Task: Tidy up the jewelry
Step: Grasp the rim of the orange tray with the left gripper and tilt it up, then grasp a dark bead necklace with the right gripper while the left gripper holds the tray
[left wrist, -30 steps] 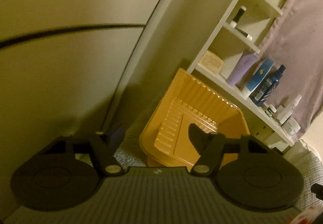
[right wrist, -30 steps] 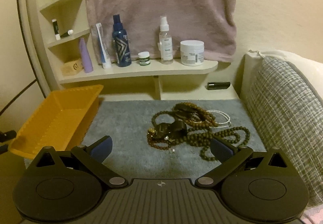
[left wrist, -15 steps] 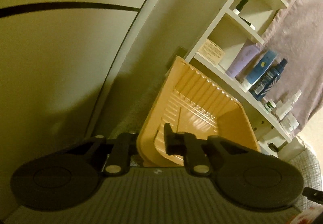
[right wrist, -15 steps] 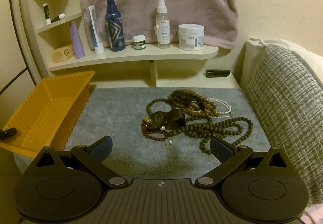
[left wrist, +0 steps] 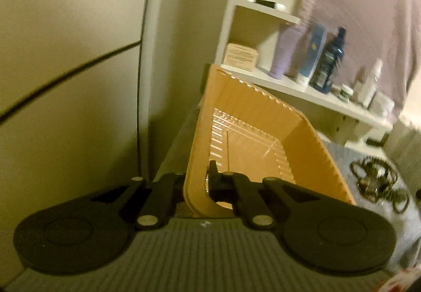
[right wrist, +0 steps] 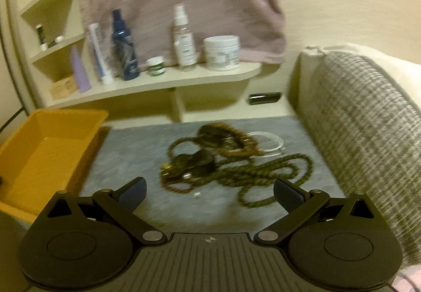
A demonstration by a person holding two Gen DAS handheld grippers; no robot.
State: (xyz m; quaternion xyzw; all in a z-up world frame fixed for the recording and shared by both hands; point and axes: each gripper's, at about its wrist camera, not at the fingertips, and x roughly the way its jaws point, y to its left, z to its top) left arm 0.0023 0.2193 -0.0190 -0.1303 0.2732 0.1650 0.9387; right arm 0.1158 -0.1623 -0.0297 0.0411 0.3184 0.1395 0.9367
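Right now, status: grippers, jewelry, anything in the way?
Left gripper shut on bin wall. Right gripper open, empty, short of jewelry tangled on mat. Bin empty. Path clear.

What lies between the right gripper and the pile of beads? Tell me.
Only bare grey mat, seen in the right wrist view, between the open right gripper and the beads.

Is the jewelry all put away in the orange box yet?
Not yet, the sorting has barely begun. Done: the left gripper is shut on the near wall of the orange tray. In hand: only that tray; the right gripper is open and holds nothing, aimed at the pile. Left: the whole tangle of bead necklaces lies on the grey mat, and the tray looks empty.
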